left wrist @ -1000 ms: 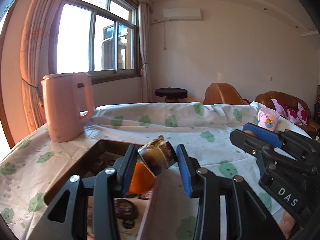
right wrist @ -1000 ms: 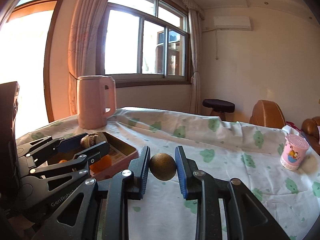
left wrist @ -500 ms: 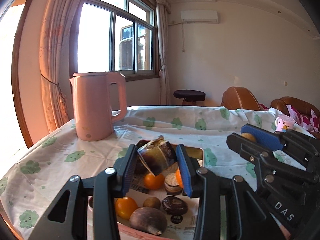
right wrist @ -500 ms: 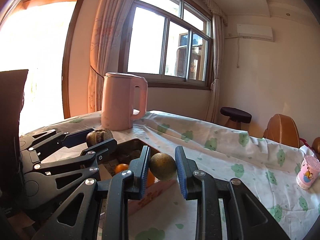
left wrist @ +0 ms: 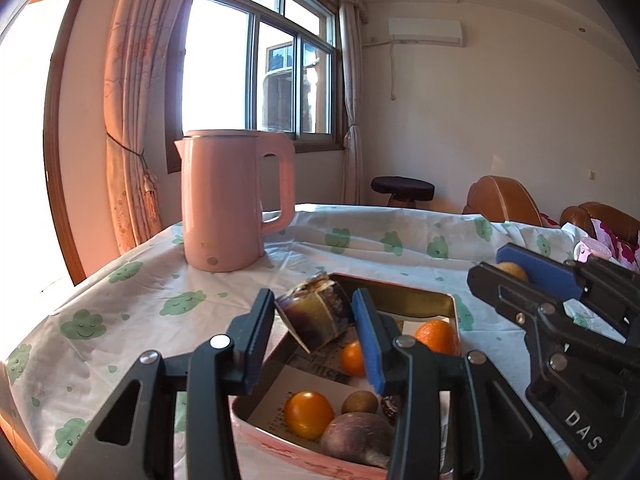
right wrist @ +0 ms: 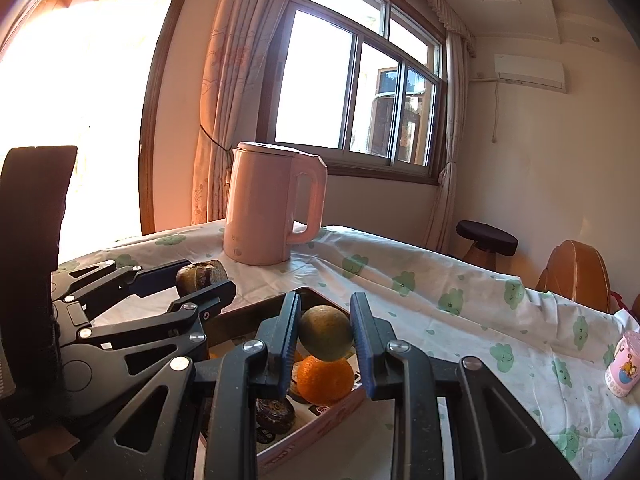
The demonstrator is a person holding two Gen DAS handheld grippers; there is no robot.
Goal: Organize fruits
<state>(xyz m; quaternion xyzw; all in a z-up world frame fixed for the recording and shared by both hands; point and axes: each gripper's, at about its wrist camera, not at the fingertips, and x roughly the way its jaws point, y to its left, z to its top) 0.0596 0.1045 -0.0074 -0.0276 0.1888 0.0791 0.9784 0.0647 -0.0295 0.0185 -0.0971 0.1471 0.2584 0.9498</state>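
Note:
My left gripper (left wrist: 314,312) is shut on a short dark brown-purple chunk (left wrist: 316,318) with a pale band, held tilted above the tray (left wrist: 404,300). The tray holds oranges (left wrist: 308,414), a small brown round fruit (left wrist: 359,402), a purple-brown root (left wrist: 356,436) and dark round pieces. My right gripper (right wrist: 325,320) is shut on a round green-brown fruit (right wrist: 326,332), which hangs over an orange (right wrist: 326,376) near the tray's right rim (right wrist: 320,416). Each gripper shows in the other's view: the right gripper (left wrist: 520,276) at the right edge, the left gripper (right wrist: 200,280) at the left.
A pink kettle (left wrist: 232,204) stands on the cloud-print tablecloth (left wrist: 160,304) behind the tray, toward the window. A small pink cup (right wrist: 622,364) stands far right on the table. A dark stool (right wrist: 486,240) and brown chairs (left wrist: 500,196) stand beyond the table's far edge.
Both grippers have swung left with their loads. The tray now lies under both of them, and the kettle has shifted from the left side toward the middle of each view.

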